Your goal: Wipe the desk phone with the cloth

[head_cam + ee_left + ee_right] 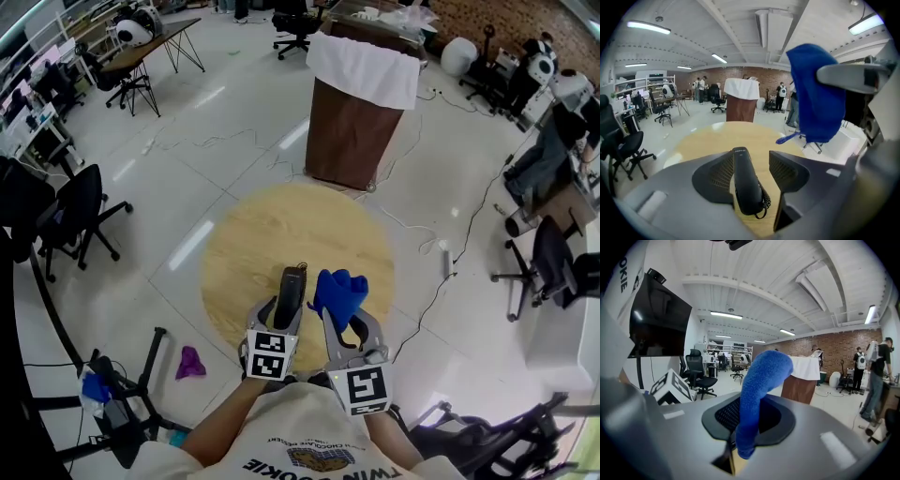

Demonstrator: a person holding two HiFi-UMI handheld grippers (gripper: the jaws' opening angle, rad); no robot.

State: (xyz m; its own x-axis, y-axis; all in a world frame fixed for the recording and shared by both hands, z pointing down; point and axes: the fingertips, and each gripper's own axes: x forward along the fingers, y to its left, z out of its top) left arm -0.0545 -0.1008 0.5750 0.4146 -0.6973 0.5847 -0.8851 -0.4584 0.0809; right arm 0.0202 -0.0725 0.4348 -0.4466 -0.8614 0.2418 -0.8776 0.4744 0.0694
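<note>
A black phone handset (291, 292) with a coiled cord sits between the jaws of my left gripper (284, 306) over the near part of the round wooden table (253, 234). In the left gripper view the handset (745, 180) leans on the left pad, with a clear gap to the right pad, so the left gripper (751, 162) is open. My right gripper (349, 319) is just to its right, shut on a blue cloth (339, 292). The cloth (761, 380) sticks up from the pinched pads of the right gripper (750, 420). No phone base shows.
A brown pedestal draped in white (361, 112) stands beyond the table. A purple rag (190, 361) lies on the floor at the left, near a black stand (122, 412). Office chairs (80, 216) (548, 262) flank the table, and cables run across the floor.
</note>
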